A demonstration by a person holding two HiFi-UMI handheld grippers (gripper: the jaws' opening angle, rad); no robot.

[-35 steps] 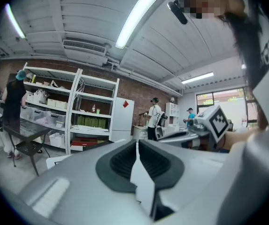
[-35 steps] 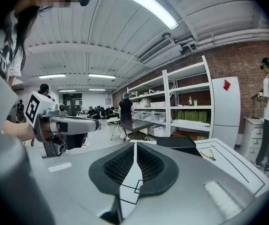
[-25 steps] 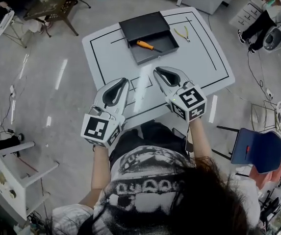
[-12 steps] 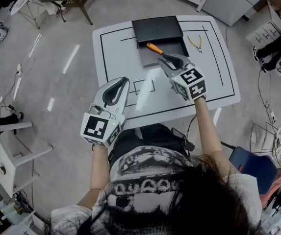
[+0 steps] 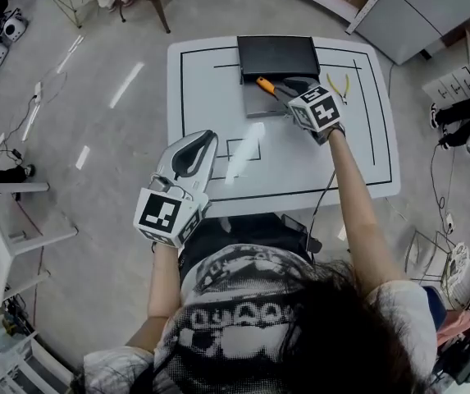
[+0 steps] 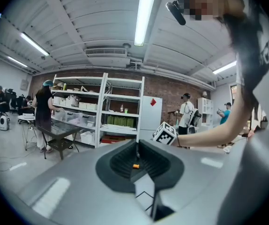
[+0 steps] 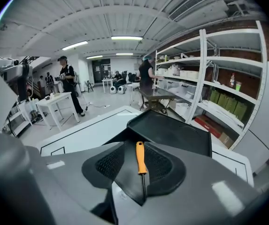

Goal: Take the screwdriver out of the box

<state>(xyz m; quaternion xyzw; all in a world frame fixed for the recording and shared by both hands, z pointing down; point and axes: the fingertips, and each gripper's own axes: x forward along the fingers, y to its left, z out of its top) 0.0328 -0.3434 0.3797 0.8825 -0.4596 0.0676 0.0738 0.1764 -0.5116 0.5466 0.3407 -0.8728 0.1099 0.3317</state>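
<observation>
On the white table (image 5: 206, 97) stands a black box (image 5: 276, 54) with its tray open at the far middle. An orange-handled screwdriver (image 5: 264, 83) lies in that tray. My right gripper (image 5: 288, 84) hovers low over it, its jaws having just been opening. In the right gripper view the screwdriver (image 7: 140, 161) shows lengthwise between the spread jaws of the right gripper (image 7: 140, 143), with the pads apart from it. My left gripper (image 5: 206, 138) hangs at the table's near edge, tips together and empty. In its own view the left gripper (image 6: 136, 144) points level across the table.
Yellow-handled pliers (image 5: 339, 84) lie on the table just right of the box. A small outlined rectangle (image 5: 239, 148) marks the table's middle. Metal shelving (image 6: 96, 109) and several people stand beyond the table. A white stool (image 5: 9, 228) is at the left on the floor.
My right gripper has moved away from me and down to the box tray, and its jaws have spread. The left gripper has stayed near the table's front edge.
</observation>
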